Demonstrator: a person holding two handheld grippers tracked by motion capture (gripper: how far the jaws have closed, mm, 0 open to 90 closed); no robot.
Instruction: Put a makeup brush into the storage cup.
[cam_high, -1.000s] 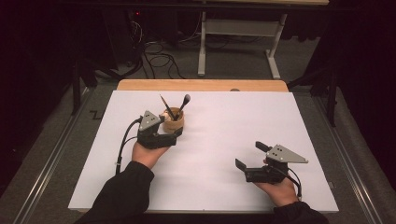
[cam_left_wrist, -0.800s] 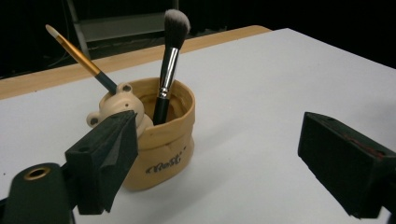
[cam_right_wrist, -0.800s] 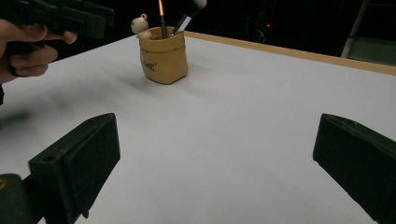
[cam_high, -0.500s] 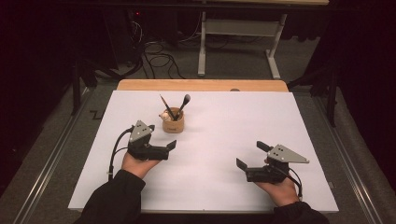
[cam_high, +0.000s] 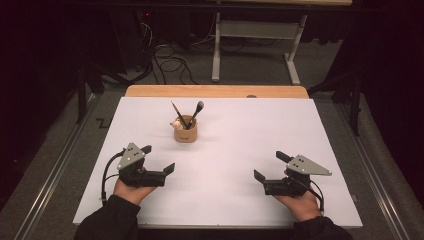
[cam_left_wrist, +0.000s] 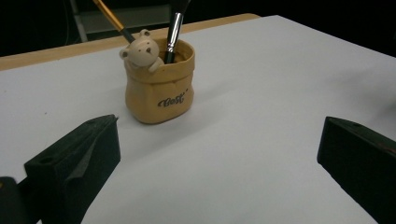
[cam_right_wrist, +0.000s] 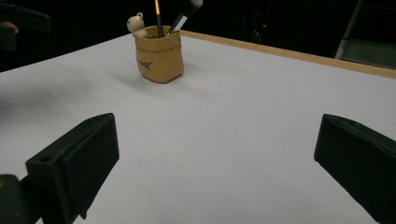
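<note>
Resting low at lower left of the high view: left gripper (cam_high: 159, 159), jaws just opened to full width, holding nothing. Sitting at lower right: right gripper (cam_high: 267, 167), jaws spread wide, also empty. Standing upright beyond both, upper centre of the white table (cam_high: 240, 145): small tan pot (cam_high: 185, 132) carrying two brushes (cam_high: 195, 114) and a bear figure (cam_left_wrist: 143, 48). Looking stiff, smooth, probably ceramic, so breakable and tippable; gripping low across the body seeming safest.
</note>
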